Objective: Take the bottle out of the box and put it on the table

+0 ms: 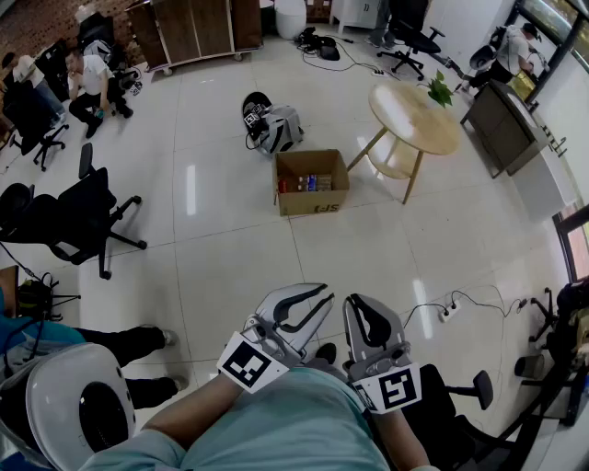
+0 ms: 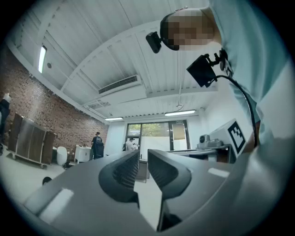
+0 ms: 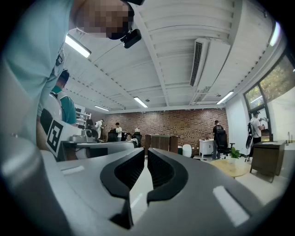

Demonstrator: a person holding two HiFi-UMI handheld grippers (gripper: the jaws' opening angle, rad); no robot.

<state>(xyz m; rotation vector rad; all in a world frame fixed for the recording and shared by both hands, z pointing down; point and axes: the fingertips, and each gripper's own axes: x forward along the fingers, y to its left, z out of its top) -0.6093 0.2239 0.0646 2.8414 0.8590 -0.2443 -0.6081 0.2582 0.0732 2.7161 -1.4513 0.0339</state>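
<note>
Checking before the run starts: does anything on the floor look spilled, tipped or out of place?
Nothing spilled. The cardboard box stands upright and open near the round table. Loose gear lies just beyond it, and a power strip with its cable trails across the floor at right, a possible trip hazard.

We wear a pale teal shirt [image 1: 276, 428]; left tool [image 1: 322, 304] and right tool [image 1: 363, 308] are grey with black-and-white marker cubes [image 1: 247, 361].

We stood on a glossy white tiled floor [image 1: 230, 258], among black office chairs [image 1: 83, 216], a wooden cabinet [image 1: 198, 28], a brick wall [image 3: 184, 126] and lit ceiling strip lights [image 3: 141, 102].
</note>
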